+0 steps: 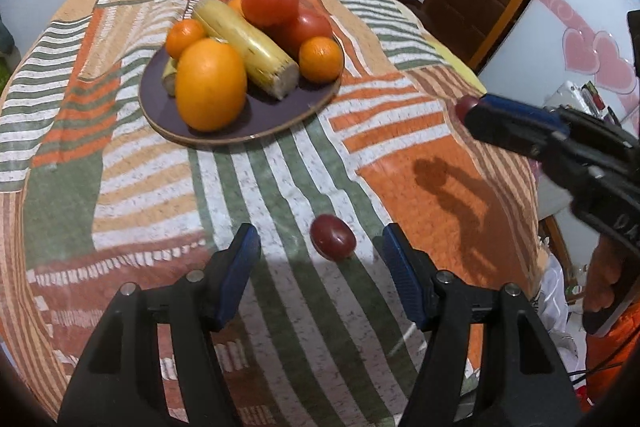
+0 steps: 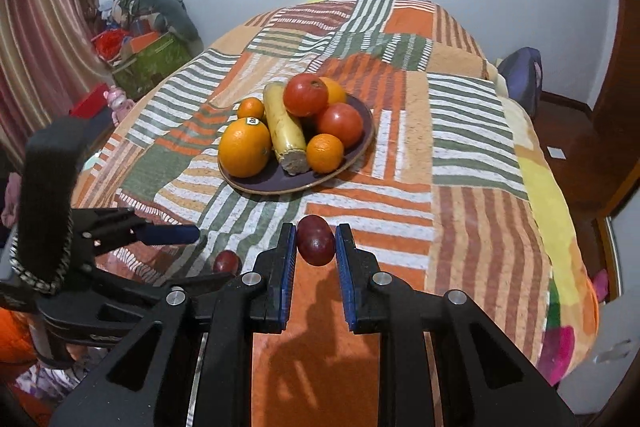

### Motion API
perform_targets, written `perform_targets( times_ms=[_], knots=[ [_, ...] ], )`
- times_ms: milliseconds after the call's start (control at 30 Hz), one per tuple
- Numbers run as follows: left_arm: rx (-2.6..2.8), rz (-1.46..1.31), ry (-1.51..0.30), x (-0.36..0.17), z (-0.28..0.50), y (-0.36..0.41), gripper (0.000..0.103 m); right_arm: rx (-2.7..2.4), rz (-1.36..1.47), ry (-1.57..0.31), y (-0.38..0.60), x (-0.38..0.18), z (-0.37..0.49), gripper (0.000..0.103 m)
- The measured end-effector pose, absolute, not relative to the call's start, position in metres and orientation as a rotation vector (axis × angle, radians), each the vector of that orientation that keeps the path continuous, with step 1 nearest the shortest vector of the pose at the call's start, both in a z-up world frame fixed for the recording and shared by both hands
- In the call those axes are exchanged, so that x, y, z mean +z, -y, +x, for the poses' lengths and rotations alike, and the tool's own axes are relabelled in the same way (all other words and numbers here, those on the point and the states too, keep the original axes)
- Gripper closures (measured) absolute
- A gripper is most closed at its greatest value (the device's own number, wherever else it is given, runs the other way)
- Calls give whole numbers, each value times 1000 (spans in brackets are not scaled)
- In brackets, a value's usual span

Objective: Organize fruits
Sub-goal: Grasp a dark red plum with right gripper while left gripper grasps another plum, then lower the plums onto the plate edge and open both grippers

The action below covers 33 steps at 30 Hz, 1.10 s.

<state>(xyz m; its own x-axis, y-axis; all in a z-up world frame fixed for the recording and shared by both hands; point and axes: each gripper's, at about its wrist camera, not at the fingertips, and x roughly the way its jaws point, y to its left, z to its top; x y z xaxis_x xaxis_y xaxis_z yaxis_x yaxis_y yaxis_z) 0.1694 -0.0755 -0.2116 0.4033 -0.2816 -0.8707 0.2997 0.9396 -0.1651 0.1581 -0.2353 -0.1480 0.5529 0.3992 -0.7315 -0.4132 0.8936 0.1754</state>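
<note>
- Nearest, left tool [image 1: 316, 263]: spread wide, empty, hovering over the striped bedspread [image 1: 256, 195] with a dark red plum [image 1: 333, 237] lying between and just beyond its blue pads.
- Just right of it, right tool [image 2: 316, 247]: closed most of the way on a second plum [image 2: 315, 239], fruit pinched at the pad tips and lifted clear of the bed, to judge by the shadow on the orange patch below.
- Further off, mid-bed: dark plate [image 2: 256, 185] already heaped with a large orange [image 2: 245, 147], a thick yellow banana [image 2: 285, 131], two small oranges and two red tomatoes.
- Step in hand, by the look of it: carrying the gripped plum toward the plate, other plum not yet picked up.
- Next move likely calls for reaching far and slightly left, then easing the plum into the bare near rim of the plate; little free room there, so a risk of rolling off.
</note>
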Motion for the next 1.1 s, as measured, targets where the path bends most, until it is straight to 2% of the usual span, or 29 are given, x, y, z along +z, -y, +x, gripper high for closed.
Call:
perform_targets(
  times_ms=[133,267,300,500,1100],
  knots=[
    [-365,14,-1112,-221,169,80,57,474,-2,-863,241,-149,155,85],
    [-372,14,-1107,-223,170,82,78,475,8,-868,243,-151,154,85],
    [-380,10,-1109,-223,170,83,79,476,10,-869,242,-152,154,85],
    [-369,5,-1094,-219,172,77,79,489,-2,-872,236,-153,156,85],
    [-209,-63,-945,-170,218,-8,79,592,-61,-864,173,-158,195,85]
  ],
)
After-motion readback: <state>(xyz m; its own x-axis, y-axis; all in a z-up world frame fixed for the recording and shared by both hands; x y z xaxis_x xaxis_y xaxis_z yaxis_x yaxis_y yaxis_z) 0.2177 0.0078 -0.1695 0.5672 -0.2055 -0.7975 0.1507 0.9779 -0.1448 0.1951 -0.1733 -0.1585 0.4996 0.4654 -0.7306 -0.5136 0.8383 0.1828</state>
